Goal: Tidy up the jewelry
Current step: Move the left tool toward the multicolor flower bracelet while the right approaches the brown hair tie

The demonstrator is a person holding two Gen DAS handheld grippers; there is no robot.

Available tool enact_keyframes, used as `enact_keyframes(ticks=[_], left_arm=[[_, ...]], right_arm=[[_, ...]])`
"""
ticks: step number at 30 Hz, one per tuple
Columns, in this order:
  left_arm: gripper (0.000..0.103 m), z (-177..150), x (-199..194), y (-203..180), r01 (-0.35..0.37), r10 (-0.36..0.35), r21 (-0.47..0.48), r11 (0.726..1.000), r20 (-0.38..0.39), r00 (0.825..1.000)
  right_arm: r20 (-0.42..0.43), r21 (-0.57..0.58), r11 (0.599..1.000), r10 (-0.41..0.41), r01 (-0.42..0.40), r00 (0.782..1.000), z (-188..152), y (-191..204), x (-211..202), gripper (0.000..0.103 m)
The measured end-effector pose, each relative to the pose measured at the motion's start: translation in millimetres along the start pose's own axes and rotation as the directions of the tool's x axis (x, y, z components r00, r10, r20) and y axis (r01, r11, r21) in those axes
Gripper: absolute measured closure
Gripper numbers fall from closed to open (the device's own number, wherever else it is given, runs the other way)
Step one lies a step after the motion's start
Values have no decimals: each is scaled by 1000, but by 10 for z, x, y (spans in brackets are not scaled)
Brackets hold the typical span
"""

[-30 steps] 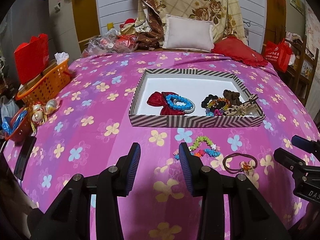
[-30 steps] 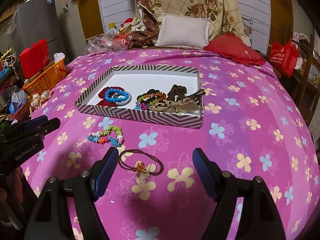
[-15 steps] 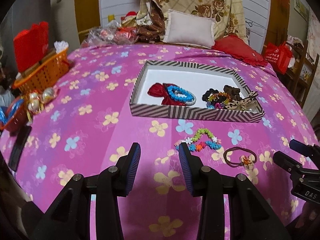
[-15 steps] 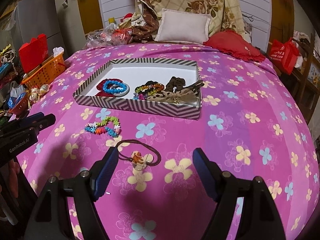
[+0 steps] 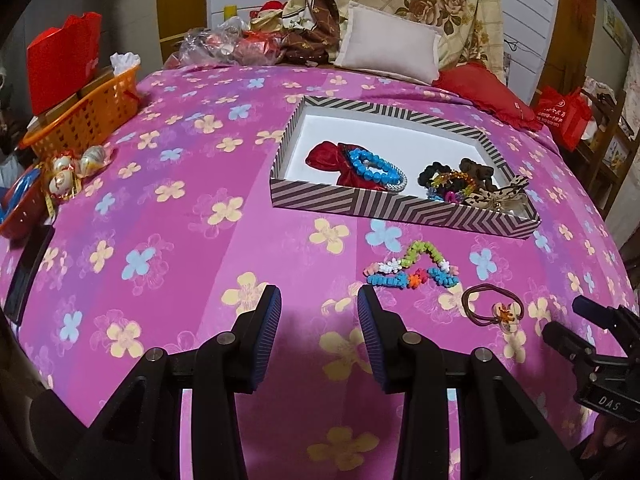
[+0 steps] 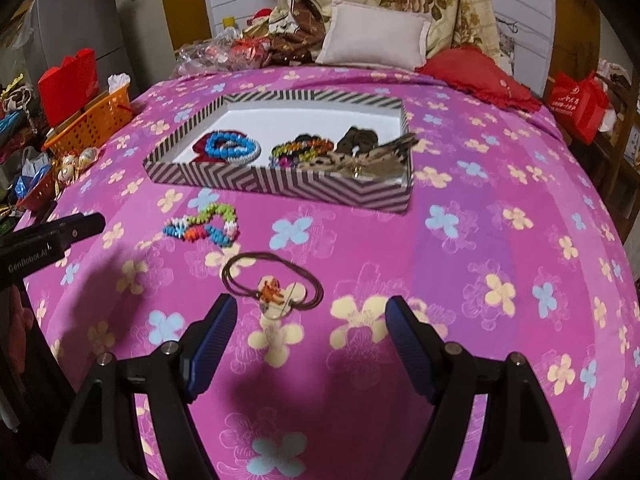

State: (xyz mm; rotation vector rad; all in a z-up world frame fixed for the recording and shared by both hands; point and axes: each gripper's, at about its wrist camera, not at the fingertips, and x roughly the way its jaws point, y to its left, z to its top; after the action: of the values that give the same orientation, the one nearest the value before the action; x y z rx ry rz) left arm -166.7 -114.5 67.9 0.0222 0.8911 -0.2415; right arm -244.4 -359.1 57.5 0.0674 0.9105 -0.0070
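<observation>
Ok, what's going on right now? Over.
Both grippers open, empty. Right gripper just short of brown hair tie on bedspread. Bead bracelet also outside striped box. Nothing in the way.

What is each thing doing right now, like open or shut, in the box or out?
Striped box: open, no lid, holding jewelry.
Blue bead bracelet: inside the box.
Colorful bracelet: out, on the bedspread.
Brown hair tie: out, on the bedspread.
Left gripper: open, empty.
Right gripper: open, empty, just short of the hair tie.
</observation>
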Motion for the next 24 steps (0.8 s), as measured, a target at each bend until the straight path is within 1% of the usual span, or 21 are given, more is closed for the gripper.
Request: enact_keyframes(ticks=[4, 9, 13, 17, 20, 24], left_arm=[[77, -9, -2, -27, -12, 12, 15, 1000, 5, 1000], [77, -10, -19, -32, -8, 8, 16, 1000, 10, 1000], [77, -9, -11, -56, -8, 8, 23, 1000, 11, 1000], [77, 2, 22, -80, -4, 4, 29, 1000, 8, 1000], [77, 19, 77, -88, 10, -10, 23, 1000, -1, 1000], [77, 45, 165, -131, 13, -12, 40, 999, -11, 1000]], right_arm=[[-2, -2, 1000, -7, 7, 1000, -3, 14, 16, 23], [2, -10, 1000, -1, 1, 1000, -2, 44, 10, 23], [4, -32, 999, 15, -15, 1000, -16, 91, 11, 23], [8, -47, 997, 59, -59, 998, -29, 129, 34, 24], [4, -63, 996, 65, -65, 998, -38, 144, 70, 24], [11, -81, 994, 79, -78, 997, -24, 144, 139, 25]])
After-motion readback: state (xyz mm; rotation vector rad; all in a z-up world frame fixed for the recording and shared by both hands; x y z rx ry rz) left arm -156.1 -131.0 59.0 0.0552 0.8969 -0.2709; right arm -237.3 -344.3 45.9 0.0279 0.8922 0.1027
